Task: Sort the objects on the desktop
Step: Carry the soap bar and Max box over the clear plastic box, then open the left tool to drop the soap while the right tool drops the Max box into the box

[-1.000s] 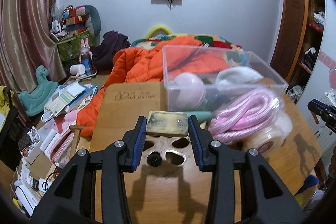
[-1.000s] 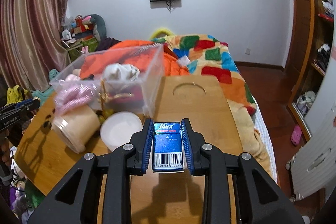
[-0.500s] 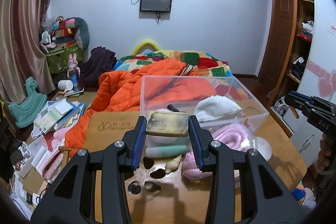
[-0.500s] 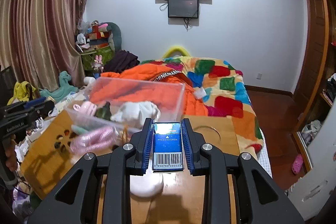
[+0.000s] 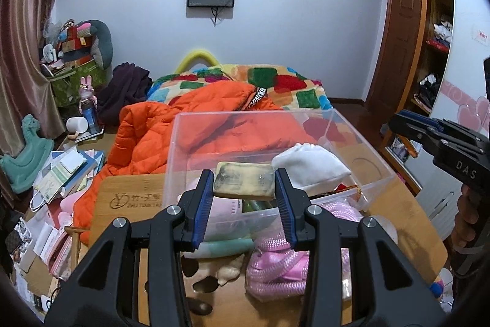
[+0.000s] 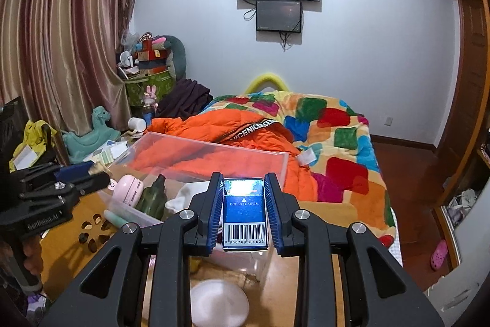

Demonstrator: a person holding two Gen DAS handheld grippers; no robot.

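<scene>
A: Left gripper (image 5: 244, 198) is clamped on a worn yellowish block (image 5: 243, 180), held above the near wall of the clear bin (image 5: 324, 118) on the desk (image 5: 407, 219).

B: Right gripper (image 6: 244, 212) is closed on a blue box (image 6: 244, 215) with a barcode, "PRESS TO OPEN", over the bin's (image 6: 214, 147) right end.

A: Only left view shows the pink rope (image 5: 275, 265) at the desk's near edge.

B: Only right view shows the green bottle (image 6: 153, 196) and pink fan (image 6: 127, 189) inside the bin. White disc (image 6: 219, 301) sits near edge.
</scene>
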